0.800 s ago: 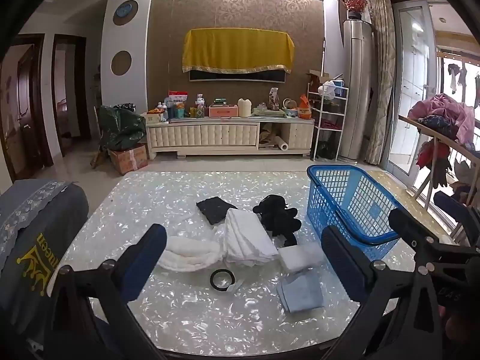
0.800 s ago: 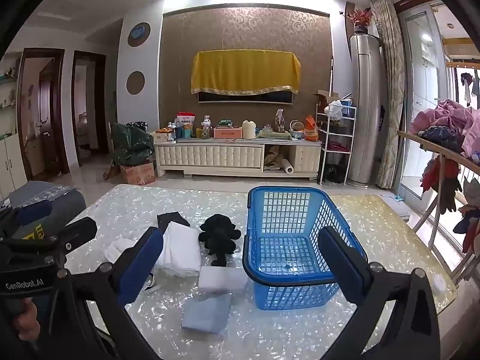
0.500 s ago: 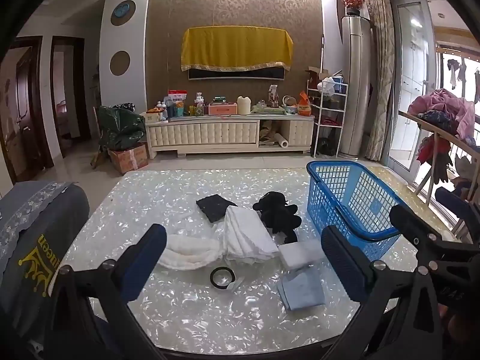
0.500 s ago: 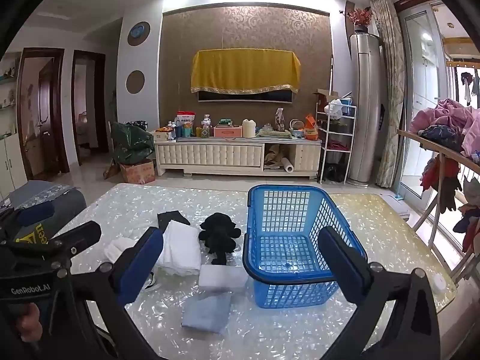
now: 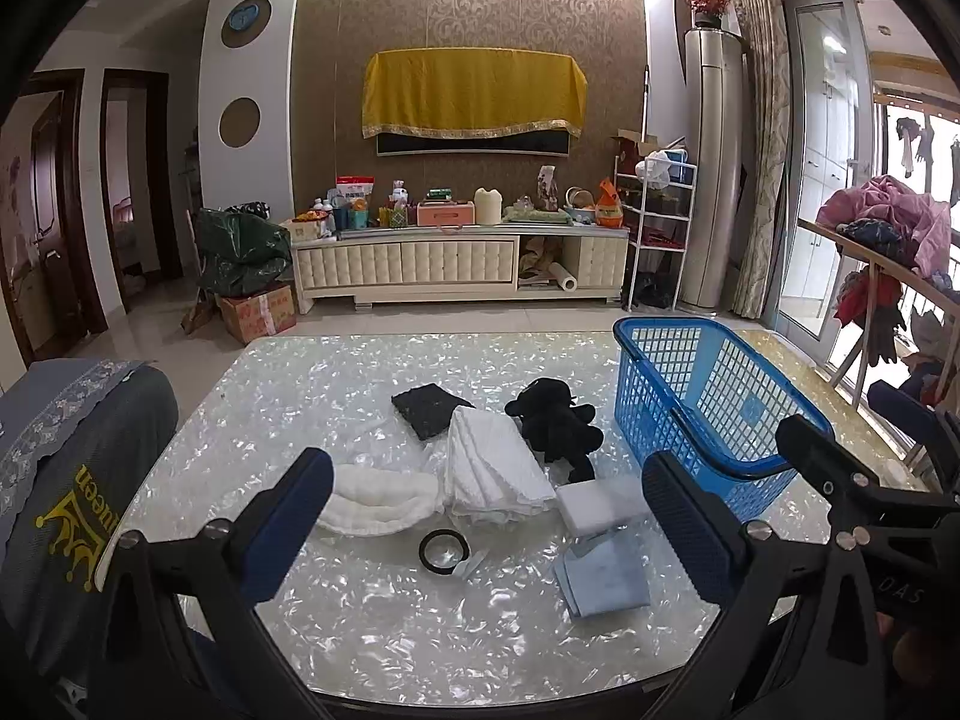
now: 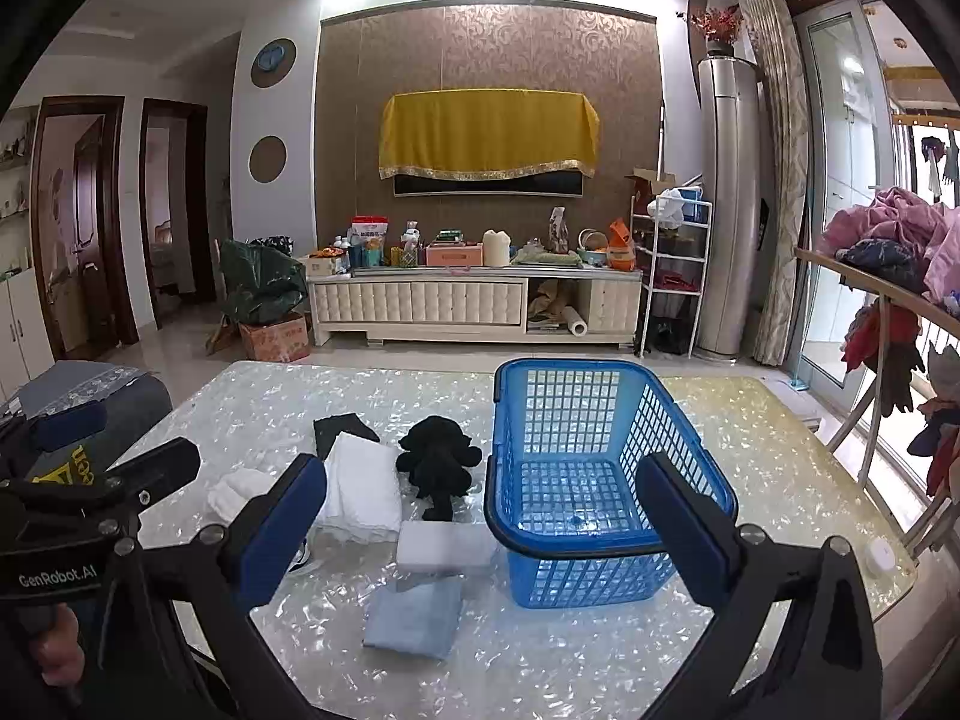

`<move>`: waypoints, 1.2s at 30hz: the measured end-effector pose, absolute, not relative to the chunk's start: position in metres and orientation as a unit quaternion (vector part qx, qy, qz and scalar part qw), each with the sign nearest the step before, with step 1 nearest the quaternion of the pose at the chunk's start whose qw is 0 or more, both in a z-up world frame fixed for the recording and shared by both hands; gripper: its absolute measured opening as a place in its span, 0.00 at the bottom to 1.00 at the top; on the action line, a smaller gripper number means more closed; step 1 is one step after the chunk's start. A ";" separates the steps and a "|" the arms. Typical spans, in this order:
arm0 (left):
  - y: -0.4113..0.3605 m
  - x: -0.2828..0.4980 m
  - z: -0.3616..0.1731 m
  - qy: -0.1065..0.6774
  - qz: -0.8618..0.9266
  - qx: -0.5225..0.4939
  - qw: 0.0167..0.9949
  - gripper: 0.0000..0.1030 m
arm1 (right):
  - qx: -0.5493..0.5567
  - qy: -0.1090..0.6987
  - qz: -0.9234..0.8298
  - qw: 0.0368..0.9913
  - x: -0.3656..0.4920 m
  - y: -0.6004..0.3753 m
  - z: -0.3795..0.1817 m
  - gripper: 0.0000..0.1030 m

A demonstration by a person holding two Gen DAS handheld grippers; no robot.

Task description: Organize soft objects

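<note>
Nothing has shifted: your left tool (image 5: 487,517) and right tool (image 6: 482,520) stay apart, empty, the blue plastic mesh basket (image 6: 606,483) ahead unfilled.

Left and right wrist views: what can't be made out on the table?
- Blue plastic basket: near right corner behind the left gripper finger, left wrist view.
- Rolled white towel: mostly behind the right gripper finger, right wrist view.
- Black tape ring: nearly all hidden, right wrist view.
- Black plush toy: features too dark.
</note>
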State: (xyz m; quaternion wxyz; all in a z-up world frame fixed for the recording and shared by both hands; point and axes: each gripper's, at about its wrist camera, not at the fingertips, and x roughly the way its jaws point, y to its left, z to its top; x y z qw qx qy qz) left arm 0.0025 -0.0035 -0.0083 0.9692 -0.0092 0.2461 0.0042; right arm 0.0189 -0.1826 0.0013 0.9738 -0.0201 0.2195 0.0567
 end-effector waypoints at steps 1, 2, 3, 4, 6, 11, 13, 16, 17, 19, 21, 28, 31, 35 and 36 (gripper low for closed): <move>-0.003 0.003 -0.008 0.246 0.004 -0.010 0.969 0.99 | -0.021 0.220 0.057 0.974 0.019 -0.182 0.001 1.00; -0.003 0.002 -0.008 0.246 0.005 -0.010 0.969 0.99 | -0.021 0.220 0.056 0.974 0.019 -0.182 0.001 1.00; -0.003 0.002 -0.007 0.246 0.005 -0.009 0.969 0.99 | -0.021 0.221 0.057 0.973 0.019 -0.183 0.001 1.00; -0.003 0.001 -0.007 0.246 0.005 -0.009 0.969 0.99 | -0.021 0.221 0.057 0.973 0.018 -0.183 0.001 1.00; -0.003 0.001 -0.006 0.246 0.005 -0.009 0.969 0.99 | -0.021 0.221 0.057 0.973 0.018 -0.183 0.002 1.00; -0.003 0.001 -0.005 0.247 0.006 -0.008 0.969 0.99 | -0.023 0.222 0.058 0.973 0.018 -0.183 0.001 1.00; -0.003 0.001 -0.005 0.247 0.007 -0.007 0.969 0.99 | -0.023 0.223 0.058 0.973 0.018 -0.183 0.001 1.00; -0.002 0.002 -0.006 0.246 0.006 -0.006 0.969 0.99 | -0.023 0.225 0.058 0.972 0.018 -0.182 0.000 1.00; -0.002 0.001 -0.005 0.246 0.005 -0.006 0.969 0.99 | -0.023 0.226 0.059 0.972 0.019 -0.182 0.000 1.00; -0.002 0.001 -0.005 0.245 0.005 -0.005 0.969 0.99 | -0.023 0.228 0.058 0.972 0.019 -0.182 0.000 1.00; -0.001 0.001 -0.005 0.246 0.005 -0.007 0.969 0.99 | -0.023 0.228 0.058 0.972 0.019 -0.183 0.000 1.00; -0.002 0.001 -0.005 0.246 0.005 -0.006 0.969 0.99 | -0.026 0.228 0.057 0.972 0.019 -0.180 0.000 1.00; -0.002 0.000 -0.005 0.248 0.004 -0.007 0.969 0.99 | -0.026 0.229 0.057 0.971 0.019 -0.181 0.000 1.00; -0.002 0.000 -0.005 0.248 0.003 -0.007 0.969 0.99 | -0.026 0.232 0.057 0.971 0.020 -0.181 0.000 1.00; -0.002 0.000 -0.004 0.248 0.003 -0.007 0.969 0.99 | -0.026 0.233 0.057 0.970 0.020 -0.182 0.000 1.00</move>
